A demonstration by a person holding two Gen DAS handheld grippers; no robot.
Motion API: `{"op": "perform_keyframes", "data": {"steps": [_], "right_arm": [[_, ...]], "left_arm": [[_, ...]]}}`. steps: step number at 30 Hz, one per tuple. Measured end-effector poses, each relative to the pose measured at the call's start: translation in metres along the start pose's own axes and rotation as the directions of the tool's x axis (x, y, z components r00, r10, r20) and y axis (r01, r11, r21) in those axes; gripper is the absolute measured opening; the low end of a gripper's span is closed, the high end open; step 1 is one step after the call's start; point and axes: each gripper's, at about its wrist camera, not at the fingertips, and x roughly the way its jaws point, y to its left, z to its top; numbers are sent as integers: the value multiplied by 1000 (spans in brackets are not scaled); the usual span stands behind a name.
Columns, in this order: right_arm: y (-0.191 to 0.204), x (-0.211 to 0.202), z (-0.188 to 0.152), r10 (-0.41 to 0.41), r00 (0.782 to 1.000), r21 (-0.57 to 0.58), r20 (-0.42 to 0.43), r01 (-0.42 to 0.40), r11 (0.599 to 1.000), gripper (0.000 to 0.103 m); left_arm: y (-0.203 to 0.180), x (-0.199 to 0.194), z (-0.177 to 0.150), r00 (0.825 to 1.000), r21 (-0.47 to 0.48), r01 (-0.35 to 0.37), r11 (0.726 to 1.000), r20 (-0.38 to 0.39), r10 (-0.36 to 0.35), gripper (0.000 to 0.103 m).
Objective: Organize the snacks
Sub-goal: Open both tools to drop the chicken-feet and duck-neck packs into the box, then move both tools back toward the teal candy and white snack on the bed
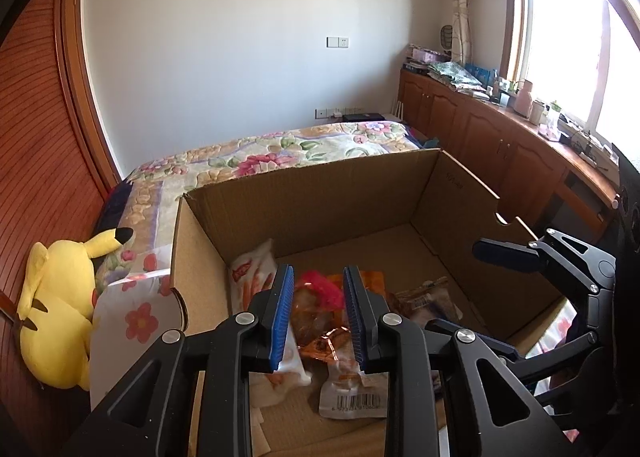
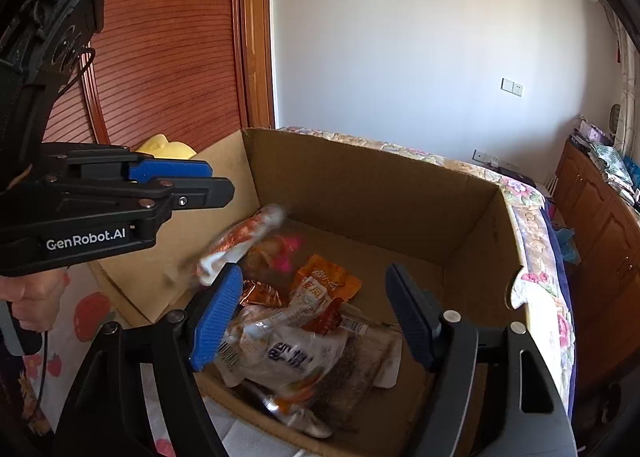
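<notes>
While both of my grippers hang over the open cardboard box (image 1: 320, 197), the snack packets lie loose in a heap on its floor, toward the near-left corner. From my left wrist camera I see a white packet with orange print (image 1: 256, 277) leaning against the left wall, a clear wrapper with brown food and a bright pink patch (image 1: 320, 297) beside it, and a white packet with a barcode (image 1: 352, 393) nearest to me. My left gripper (image 1: 318, 321) stands narrow, its blue pads (image 1: 280, 317) a small way apart with nothing pinched; the pink-patched wrapper shows through the gap but lies down in the box beneath them. From the right wrist camera, a large white packet with dark lettering (image 2: 296, 353) lies on top of the heap, an orange packet (image 2: 328, 277) behind it, and an orange-and-white packet (image 2: 240, 245) shows blurred up near the left wall. My right gripper (image 2: 316, 317) stands wide and empty, its jaws framing the heap from above without touching it. Everything sits on a floral bedspread (image 1: 256, 161).
</notes>
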Motion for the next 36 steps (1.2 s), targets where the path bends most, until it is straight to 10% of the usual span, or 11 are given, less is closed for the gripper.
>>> {"op": "perform_keyframes", "data": {"steps": [18, 36], "right_arm": [[-23, -129, -44, -81, 988, 74, 130, 72, 995, 75], [-68, -100, -143, -121, 988, 231, -98, 140, 963, 64]], "left_arm": [[-34, -67, -32, 990, 108, 85, 991, 104, -97, 31], [-50, -24, -88, 983, 160, 180, 971, -7, -181, 32]]}}
